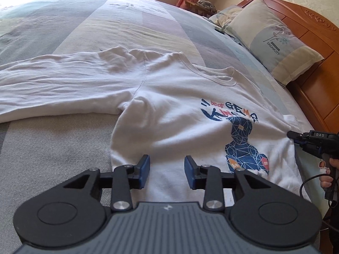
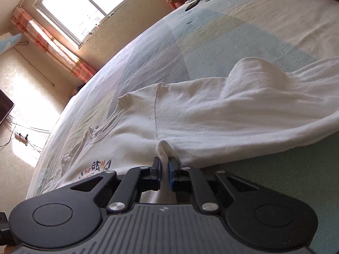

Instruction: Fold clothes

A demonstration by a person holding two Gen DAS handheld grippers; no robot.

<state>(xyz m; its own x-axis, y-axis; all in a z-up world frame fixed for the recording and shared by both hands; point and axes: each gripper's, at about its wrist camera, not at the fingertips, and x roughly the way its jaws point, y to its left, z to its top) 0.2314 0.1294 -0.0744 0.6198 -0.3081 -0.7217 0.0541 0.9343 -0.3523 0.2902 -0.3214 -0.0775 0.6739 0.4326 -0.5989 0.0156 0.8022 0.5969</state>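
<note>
A white long-sleeved shirt [image 1: 161, 97] with a blue geometric print [image 1: 241, 139] lies face up on the bed, one sleeve [image 1: 53, 84] stretched to the left. My left gripper [image 1: 167, 165] hovers just above the shirt's body, open, with nothing between its blue pads. In the right wrist view my right gripper [image 2: 164, 163] is shut on a pinched ridge of the white shirt [image 2: 211, 114] at the underarm seam. The right gripper [image 1: 293, 135] also shows at the shirt's right edge in the left wrist view, held by a hand [image 1: 326, 180].
The shirt rests on a patchwork bedsheet [image 1: 106, 21]. Pillows [image 1: 273, 40] lean against a wooden headboard [image 1: 317, 67] at the right. A window [image 2: 86, 6] with orange curtains [image 2: 53, 44] and a power strip [image 2: 21, 137] on the floor lie beyond the bed.
</note>
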